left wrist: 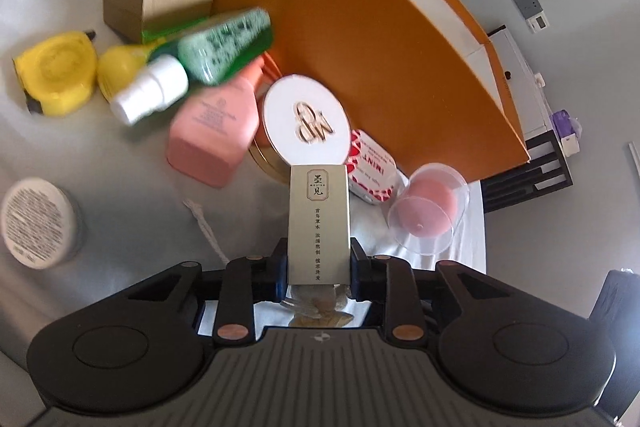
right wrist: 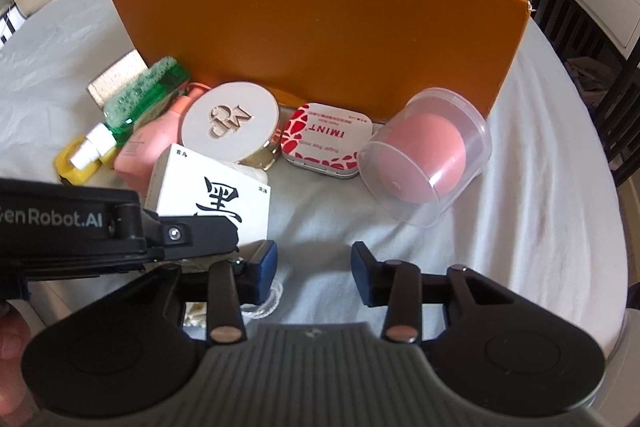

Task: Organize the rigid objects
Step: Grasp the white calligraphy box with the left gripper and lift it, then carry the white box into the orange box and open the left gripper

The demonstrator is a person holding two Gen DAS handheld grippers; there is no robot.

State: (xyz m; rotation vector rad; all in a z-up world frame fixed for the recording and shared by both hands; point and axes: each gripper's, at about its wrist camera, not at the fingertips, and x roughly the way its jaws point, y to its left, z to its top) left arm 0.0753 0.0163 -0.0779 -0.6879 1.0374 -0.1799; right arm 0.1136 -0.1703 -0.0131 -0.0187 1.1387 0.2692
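Red-and-white tin (right wrist: 326, 141): "IMINT", upside down in the right wrist view. Round white compact (right wrist: 231, 123): raised gold "MC" monogram on lid. Slim cream box (left wrist: 319, 223): seal "墨见" above vertical columns of small Chinese print; broad face carries one large black brush character. Left gripper's (right wrist: 72, 227) body: "enRobot.AI", first letters cut off. Jar (left wrist: 38, 221) label print too fine to read.

Bright soft daylight, fisheye-bent edges, motion blur on green bottle (left wrist: 224, 47)
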